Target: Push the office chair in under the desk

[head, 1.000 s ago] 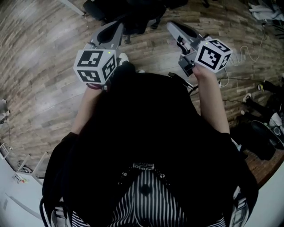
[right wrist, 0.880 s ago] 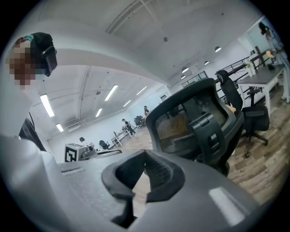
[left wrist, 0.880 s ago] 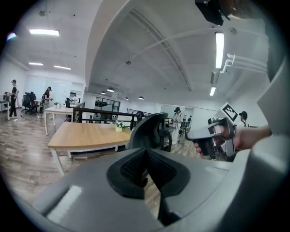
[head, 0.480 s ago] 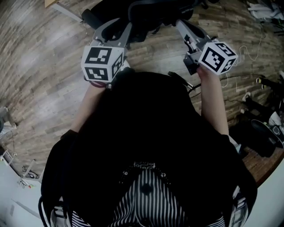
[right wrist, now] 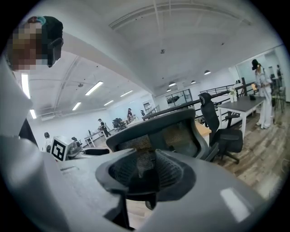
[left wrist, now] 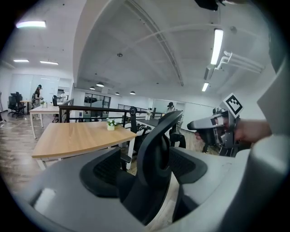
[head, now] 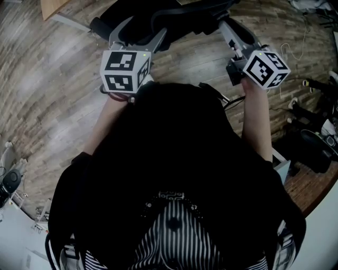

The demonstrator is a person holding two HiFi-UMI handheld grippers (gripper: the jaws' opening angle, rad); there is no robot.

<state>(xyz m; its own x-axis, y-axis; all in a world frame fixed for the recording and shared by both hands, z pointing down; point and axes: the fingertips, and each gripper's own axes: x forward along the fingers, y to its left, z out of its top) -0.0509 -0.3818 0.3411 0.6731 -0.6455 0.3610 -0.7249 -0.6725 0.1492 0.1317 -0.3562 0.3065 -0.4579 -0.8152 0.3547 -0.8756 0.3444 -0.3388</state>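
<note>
Office chair (head: 174, 21) is judged not yet pushed under the desk (head: 52, 6) at upper left; the jaws of left gripper (head: 138, 36) and right gripper (head: 236, 31) are being opened, its backrest left unpinched between them.

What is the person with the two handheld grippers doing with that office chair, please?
A person stands behind a black office chair, with the left gripper and the right gripper at the top of its backrest. The fingers of both grippers are opening with the backrest's edge between them, so neither is clamping it. A wooden desk stands just beyond the chair.
</note>
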